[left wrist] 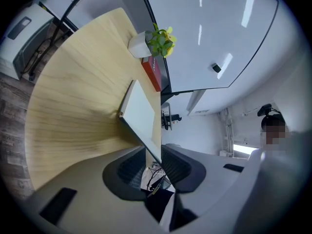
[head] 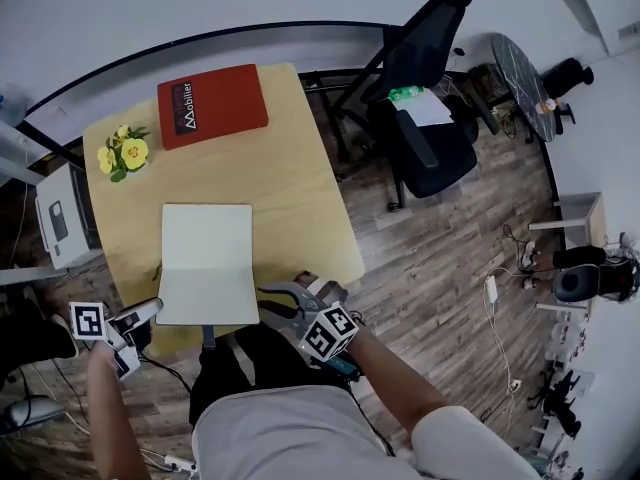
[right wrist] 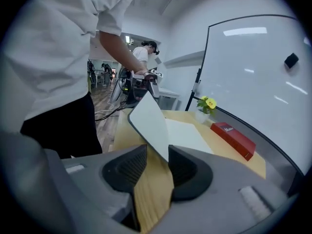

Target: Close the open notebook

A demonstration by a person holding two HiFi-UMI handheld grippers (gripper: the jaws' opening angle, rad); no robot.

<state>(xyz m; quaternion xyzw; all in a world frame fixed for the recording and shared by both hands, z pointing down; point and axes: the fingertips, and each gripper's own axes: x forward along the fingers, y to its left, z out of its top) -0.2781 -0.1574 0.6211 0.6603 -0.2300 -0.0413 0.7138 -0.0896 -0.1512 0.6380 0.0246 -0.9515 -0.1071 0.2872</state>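
One open notebook (head: 207, 263), cream, seemingly blank

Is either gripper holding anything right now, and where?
Nothing looks clamped. The notebook has its raised near leaf between the open jaws of the left gripper and the right gripper, at its near corners, with gaps showing beside it.

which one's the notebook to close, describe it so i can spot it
Start at the wooden table. The notebook sits open at its near edge, blank cream pages showing. Unlike the closed red book at the far end, it shows no print.
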